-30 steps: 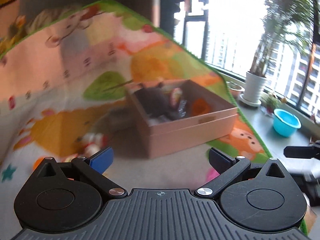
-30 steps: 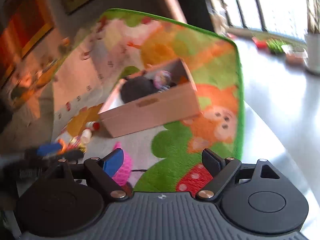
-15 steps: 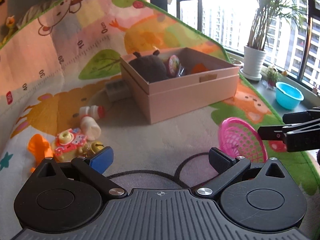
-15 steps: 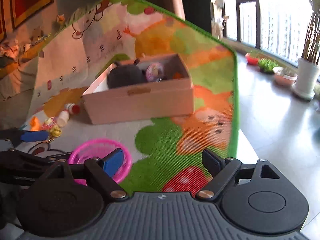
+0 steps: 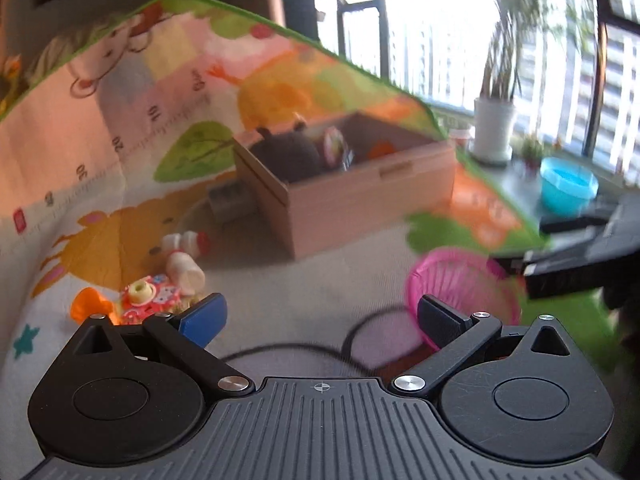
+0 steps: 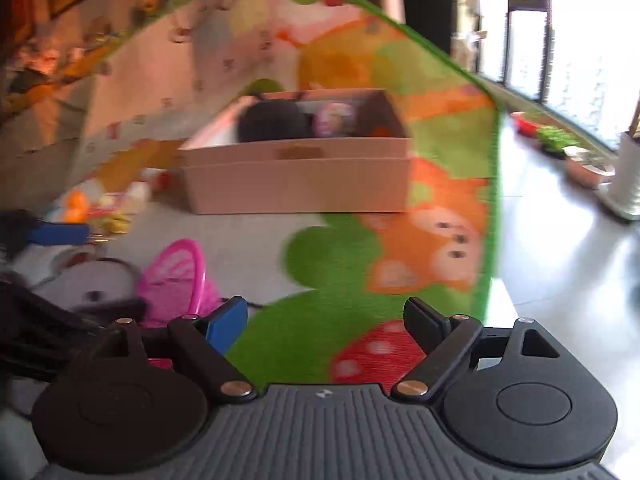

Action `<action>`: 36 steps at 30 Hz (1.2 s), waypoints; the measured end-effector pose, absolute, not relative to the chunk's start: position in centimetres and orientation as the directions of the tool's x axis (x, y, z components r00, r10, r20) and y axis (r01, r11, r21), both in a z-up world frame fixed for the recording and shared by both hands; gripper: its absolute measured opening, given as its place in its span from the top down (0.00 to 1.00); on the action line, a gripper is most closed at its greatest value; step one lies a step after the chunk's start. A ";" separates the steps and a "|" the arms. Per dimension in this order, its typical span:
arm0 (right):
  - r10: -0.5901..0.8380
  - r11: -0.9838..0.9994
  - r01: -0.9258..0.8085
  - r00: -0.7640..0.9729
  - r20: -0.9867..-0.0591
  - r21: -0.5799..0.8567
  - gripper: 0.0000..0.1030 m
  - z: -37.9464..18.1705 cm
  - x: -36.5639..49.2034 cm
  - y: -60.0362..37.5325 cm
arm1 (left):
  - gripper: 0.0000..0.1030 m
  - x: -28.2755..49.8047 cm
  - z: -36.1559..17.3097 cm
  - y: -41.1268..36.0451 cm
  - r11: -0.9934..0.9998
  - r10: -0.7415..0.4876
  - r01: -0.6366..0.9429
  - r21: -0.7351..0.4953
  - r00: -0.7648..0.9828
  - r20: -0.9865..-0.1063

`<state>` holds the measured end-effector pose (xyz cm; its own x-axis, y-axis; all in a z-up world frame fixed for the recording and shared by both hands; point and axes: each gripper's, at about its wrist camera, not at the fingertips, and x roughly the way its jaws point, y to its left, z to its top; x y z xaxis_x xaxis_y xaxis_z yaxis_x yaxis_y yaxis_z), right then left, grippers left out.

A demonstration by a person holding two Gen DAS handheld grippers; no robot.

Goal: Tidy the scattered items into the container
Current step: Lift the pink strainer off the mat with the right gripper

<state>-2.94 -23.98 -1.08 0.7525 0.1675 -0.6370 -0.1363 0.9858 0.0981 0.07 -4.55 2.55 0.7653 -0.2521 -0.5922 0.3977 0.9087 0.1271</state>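
Observation:
A tan cardboard box sits on the colourful play mat and holds a dark plush toy, a round pink toy and something orange. A pink mesh basket lies on the mat near both grippers. Small toys lie left of the box: two little bottles, a pink round toy and an orange piece. My left gripper hangs open over the mat with nothing between its fingers. My right gripper is open too, empty, just right of the basket.
A grey block rests against the box's left side. Beyond the mat's green edge is glossy floor with a white plant pot, a blue bowl and small planters by the window.
Both views rolled and levelled out over the second. The pink basket came into the left view and now sits closer to both grippers. Both grippers stay open.

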 end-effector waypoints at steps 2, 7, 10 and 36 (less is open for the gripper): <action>0.234 0.972 -0.187 0.742 -0.629 0.141 0.16 -0.5 -3.2 -23.2 | 0.00 -0.1 1.9 -4.8 0.901 -0.238 0.405 0.156 0.761 -0.603; 0.363 0.932 -0.281 0.685 -0.632 0.230 0.16 0.3 -3.0 -20.6 | 0.00 -0.4 1.0 -4.3 0.891 -0.218 0.414 0.189 0.754 -0.620; 0.423 0.905 -0.327 0.642 -0.640 0.270 0.16 0.5 -2.5 -18.9 | 0.00 -0.4 0.5 -3.3 0.901 -0.204 0.395 0.180 0.751 -0.628; 0.518 0.821 -0.531 0.539 -0.664 0.209 0.26 -0.4 0.1 -7.1 | 0.00 -7.3 2.1 8.4 0.928 -0.190 0.342 0.144 0.772 -0.606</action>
